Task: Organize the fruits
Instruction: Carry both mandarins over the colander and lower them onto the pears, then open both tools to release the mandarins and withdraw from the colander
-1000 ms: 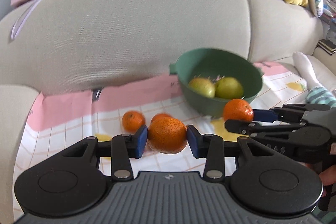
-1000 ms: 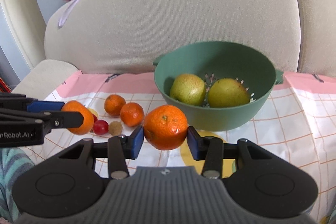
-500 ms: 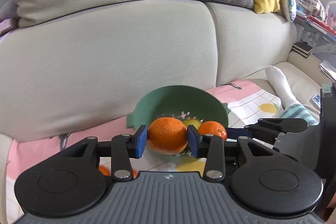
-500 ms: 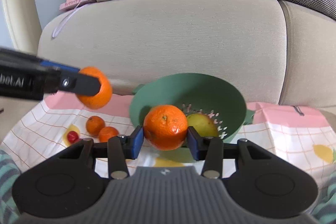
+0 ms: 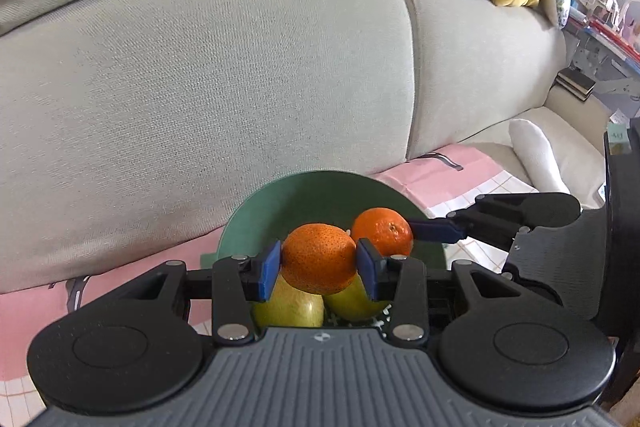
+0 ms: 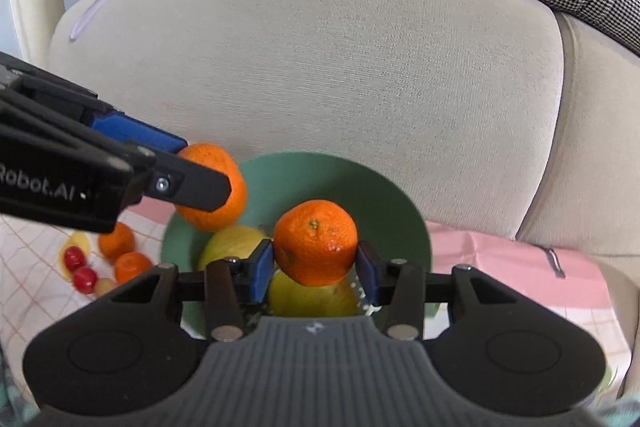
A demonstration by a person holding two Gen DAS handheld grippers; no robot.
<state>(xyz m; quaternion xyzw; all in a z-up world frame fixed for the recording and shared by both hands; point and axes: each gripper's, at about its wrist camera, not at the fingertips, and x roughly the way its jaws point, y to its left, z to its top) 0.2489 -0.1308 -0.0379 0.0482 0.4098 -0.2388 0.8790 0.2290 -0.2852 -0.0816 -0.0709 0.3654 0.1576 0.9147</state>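
Starting at your left: the loose oranges (image 6: 122, 254) and red fruits (image 6: 79, 269) lie on the cloth (image 6: 28, 267), left of the green colander (image 6: 352, 195). Your left gripper (image 5: 319, 269) clamps a speckled orange (image 5: 319, 258) over the colander's near-left side, directly above the two pears (image 5: 290, 305). Your right gripper (image 6: 315, 269) clamps a smoother orange (image 6: 315, 242) just beside it, over the middle. Both drops lie straight down; neither hand is clearly nearer.

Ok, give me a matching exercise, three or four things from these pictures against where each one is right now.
Things:
1. speckled orange
2. smooth orange
3. pears
4. cherries

Places:
A. lying in the green bowl
B. in the right hand-held gripper
C. on the checked cloth
D. in the left hand-held gripper

Pairs: 1-D, 2-B, 3-A, 4-C
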